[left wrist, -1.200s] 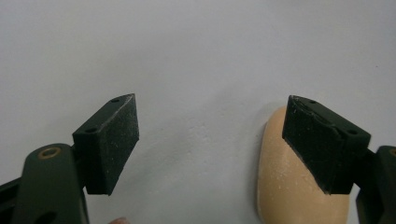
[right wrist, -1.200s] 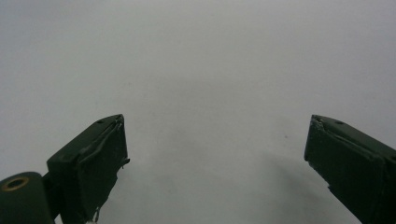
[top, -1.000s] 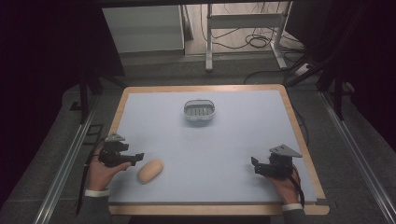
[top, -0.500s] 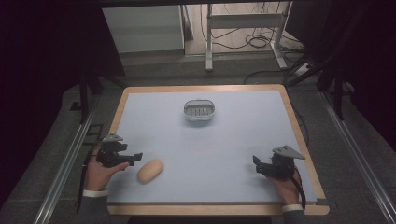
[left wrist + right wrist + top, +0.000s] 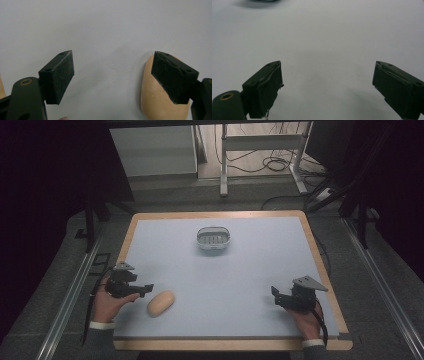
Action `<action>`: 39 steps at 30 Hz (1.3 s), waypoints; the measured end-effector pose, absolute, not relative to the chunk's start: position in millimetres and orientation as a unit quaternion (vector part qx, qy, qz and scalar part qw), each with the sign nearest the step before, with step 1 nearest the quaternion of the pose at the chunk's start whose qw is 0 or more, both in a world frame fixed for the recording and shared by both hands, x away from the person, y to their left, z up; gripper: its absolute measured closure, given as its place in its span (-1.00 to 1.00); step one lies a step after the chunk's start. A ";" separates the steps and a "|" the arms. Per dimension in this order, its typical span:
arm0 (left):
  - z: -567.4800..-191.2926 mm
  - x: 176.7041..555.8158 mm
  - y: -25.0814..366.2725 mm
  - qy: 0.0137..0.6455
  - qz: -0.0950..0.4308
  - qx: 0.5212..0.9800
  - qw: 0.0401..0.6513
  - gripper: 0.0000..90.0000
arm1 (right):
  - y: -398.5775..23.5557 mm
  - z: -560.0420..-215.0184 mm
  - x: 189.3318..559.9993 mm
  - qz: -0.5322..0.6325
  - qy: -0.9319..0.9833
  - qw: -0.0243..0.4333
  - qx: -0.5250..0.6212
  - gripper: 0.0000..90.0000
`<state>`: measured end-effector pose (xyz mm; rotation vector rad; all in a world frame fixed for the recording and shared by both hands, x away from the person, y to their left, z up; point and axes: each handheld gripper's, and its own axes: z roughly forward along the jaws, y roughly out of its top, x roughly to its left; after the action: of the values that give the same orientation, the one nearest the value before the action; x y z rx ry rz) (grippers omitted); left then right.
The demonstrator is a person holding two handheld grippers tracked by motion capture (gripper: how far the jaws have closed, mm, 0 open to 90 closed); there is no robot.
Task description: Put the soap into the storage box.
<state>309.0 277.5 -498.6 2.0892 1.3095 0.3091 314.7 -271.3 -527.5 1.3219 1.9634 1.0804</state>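
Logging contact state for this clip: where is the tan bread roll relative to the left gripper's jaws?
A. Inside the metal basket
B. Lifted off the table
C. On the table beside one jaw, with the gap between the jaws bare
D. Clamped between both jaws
C: in the left gripper view the bread roll lies on the table partly behind one jaw of the open left gripper, with only table surface between the jaws.

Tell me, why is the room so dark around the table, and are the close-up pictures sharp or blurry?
High view: light falls mostly on the pale blue table top, leaving the surroundings nearly black. Left gripper view: the black jaws are fairly sharp; the tan oval bread-like lump looks soft at its edges. Right gripper view: soft shadows lie under the jaws, and the far table blurs.
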 end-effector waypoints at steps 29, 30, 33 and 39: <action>-473.4 302.5 253.9 0.453 0.095 0.838 0.290 -0.54 | -270.9 -527.4 314.0 0.398 0.726 0.272 0.490 -0.79; -473.4 302.5 253.9 0.453 0.095 0.838 0.290 -0.54 | -270.9 -527.4 314.0 0.398 0.726 0.272 0.490 -0.79; -473.4 299.7 245.1 0.443 0.092 0.845 0.285 -0.54 | -270.6 -527.5 313.9 0.397 0.726 0.274 0.490 -0.79; -480.1 299.4 237.8 0.436 0.086 0.853 0.273 -0.55 | -270.4 -527.6 314.5 0.396 0.727 0.272 0.491 -0.79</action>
<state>299.4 237.8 -480.1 2.2963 1.1734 0.2305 314.5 -270.4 -527.6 1.3228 1.9561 1.0647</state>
